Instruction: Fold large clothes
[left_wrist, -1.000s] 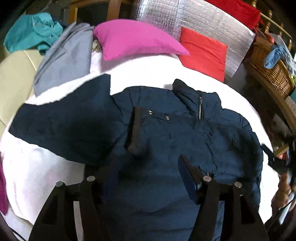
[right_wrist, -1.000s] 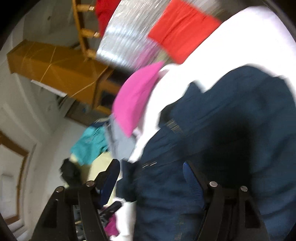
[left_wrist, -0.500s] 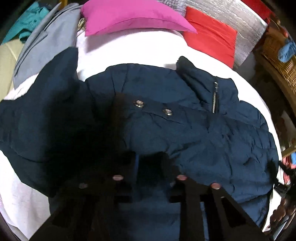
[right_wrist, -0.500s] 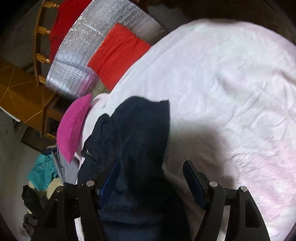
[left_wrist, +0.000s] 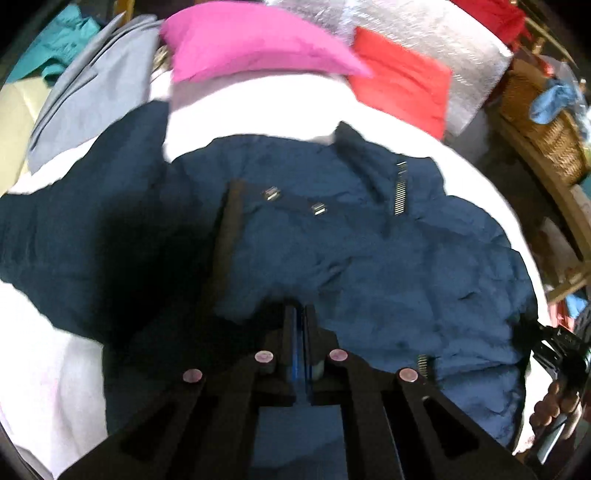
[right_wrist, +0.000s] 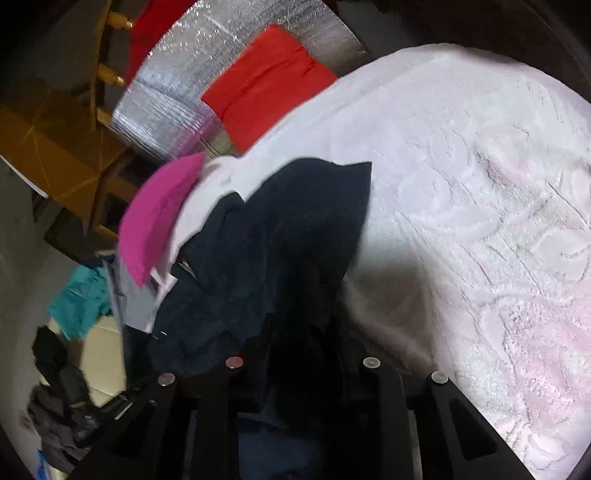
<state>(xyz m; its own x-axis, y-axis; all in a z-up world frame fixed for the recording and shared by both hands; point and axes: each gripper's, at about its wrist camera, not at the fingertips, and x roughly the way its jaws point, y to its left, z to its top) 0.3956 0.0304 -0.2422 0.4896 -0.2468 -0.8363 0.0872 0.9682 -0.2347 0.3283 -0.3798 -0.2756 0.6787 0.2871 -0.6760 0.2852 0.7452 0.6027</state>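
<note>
Navy padded jacket (left_wrist: 369, 258) lies spread front-up (collar far) on the white bed (left_wrist: 55, 369). The left hand-held gripper (left_wrist: 300, 332) is closed at its near hem. The right hand-held gripper (right_wrist: 295, 369) pinches a sleeve; how wide, I cannot tell.

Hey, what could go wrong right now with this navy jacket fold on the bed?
The left tongs look shut on just a thin pinch of the navy jacket, so the puffy fabric may slip out when lifted. The right tongs are buried in a dark sleeve; their hold cannot be confirmed. A pull toward the pink pillow could drag it along.
</note>
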